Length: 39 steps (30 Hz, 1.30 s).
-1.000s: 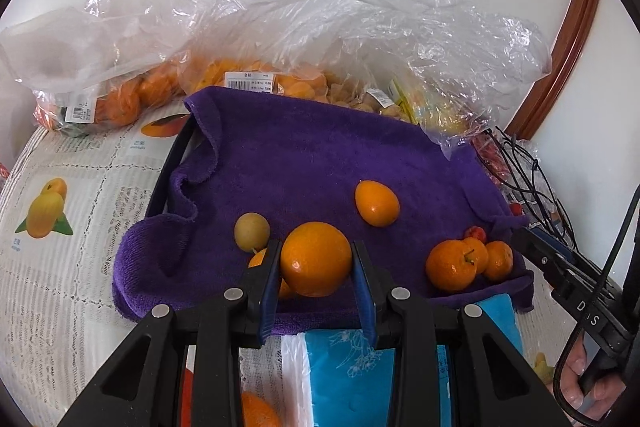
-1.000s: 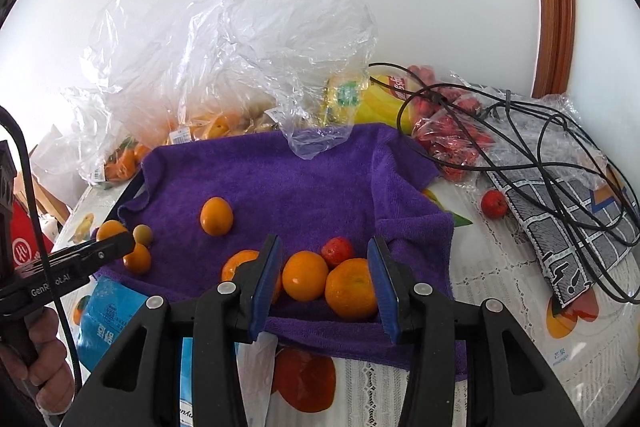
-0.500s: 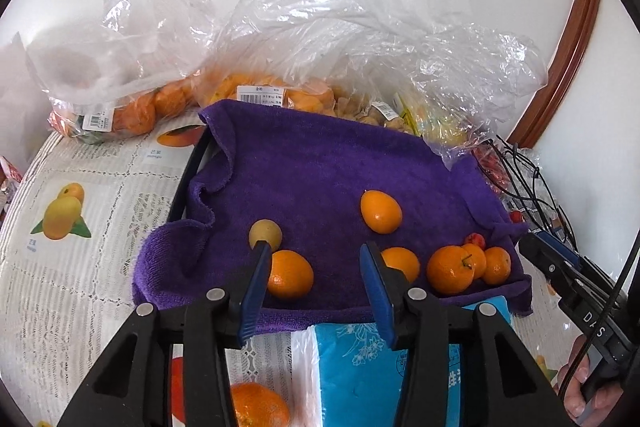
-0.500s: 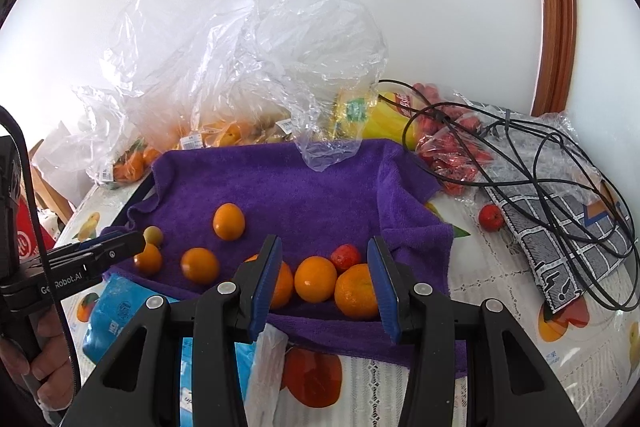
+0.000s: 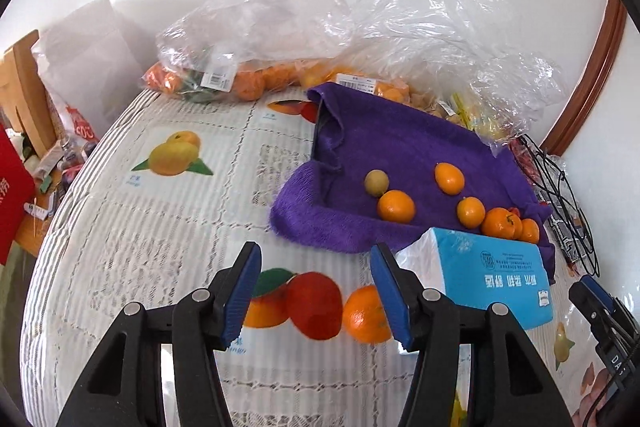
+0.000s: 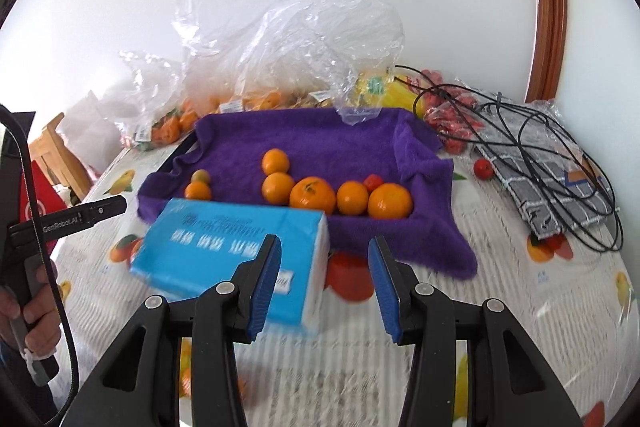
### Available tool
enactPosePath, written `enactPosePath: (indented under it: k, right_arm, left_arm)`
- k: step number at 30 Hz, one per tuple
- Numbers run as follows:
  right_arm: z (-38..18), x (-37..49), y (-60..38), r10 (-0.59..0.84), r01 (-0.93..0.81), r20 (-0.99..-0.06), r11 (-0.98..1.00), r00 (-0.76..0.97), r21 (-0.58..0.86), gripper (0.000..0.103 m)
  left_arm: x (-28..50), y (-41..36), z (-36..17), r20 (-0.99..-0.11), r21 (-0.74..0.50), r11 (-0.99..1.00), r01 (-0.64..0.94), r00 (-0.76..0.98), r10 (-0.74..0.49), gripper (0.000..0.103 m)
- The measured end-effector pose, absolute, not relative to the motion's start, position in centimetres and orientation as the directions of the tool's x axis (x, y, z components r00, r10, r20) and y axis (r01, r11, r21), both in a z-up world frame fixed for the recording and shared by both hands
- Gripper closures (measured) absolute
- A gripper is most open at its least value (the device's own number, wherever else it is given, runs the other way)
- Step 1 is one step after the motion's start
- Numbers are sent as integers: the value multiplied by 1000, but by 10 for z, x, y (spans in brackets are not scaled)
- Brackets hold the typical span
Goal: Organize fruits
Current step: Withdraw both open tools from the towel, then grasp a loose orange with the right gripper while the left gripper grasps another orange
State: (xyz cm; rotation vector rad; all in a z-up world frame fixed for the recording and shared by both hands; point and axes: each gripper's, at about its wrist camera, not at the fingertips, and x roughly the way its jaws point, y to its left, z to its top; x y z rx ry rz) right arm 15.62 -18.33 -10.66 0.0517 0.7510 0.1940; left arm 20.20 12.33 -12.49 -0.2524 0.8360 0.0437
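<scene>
The left gripper (image 5: 316, 287) and right gripper (image 6: 324, 281) have just been opening and hold nothing above the table's front edge (image 5: 280, 379), while 1 orange (image 5: 366, 315) sits there and more fruits (image 6: 312, 195) lie on the purple towel (image 6: 320, 143).

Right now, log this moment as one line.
left gripper: open, empty | right gripper: open, empty | oranges: on purple towel

A blue tissue pack (image 6: 224, 259) lies on the fruit-print tablecloth (image 5: 160, 235), black cables (image 6: 560, 155) tangle over a checked cloth (image 6: 560, 203), wooden chair (image 5: 24, 95) far left.
</scene>
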Motion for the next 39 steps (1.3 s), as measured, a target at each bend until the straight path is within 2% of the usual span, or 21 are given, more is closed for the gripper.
enactPosePath:
  k: [6,19,20,21,22,28,39]
  right_arm:
    - [-120,124,-162,260,-212,-693,965,672,155,47]
    - [-171,104,-120,241,-245,-781,963,577,116,47]
    - [-173,105,-119,236,-247,-784,963,574,109,48]
    - [-175,105,-118,235,-249,-785,963,573,106,56]
    - [-176,105,-117,242,-258,-785,960,570,109,58]
    - [-168,103,-124,250,-262,-771,959,586,113,59]
    - [-156,113,-182,176,-169,-739,982,650,84,59]
  left_arm:
    - [177,135,-132,-745,-223,964,-142,662,-75,48]
    - [148,137,-140,-749,-226,970,-92,652,-113,48]
    - [147,136,-140,-749,-229,969,-86,652,-119,47]
    - [147,134,-141,-749,-232,969,-80,651,-125,47]
    - [148,132,-142,-750,-233,970,-73,649,-131,47]
    - [161,113,-147,-745,-224,974,-29,650,-151,47]
    - [192,93,-155,-759,-225,974,40,620,-201,49]
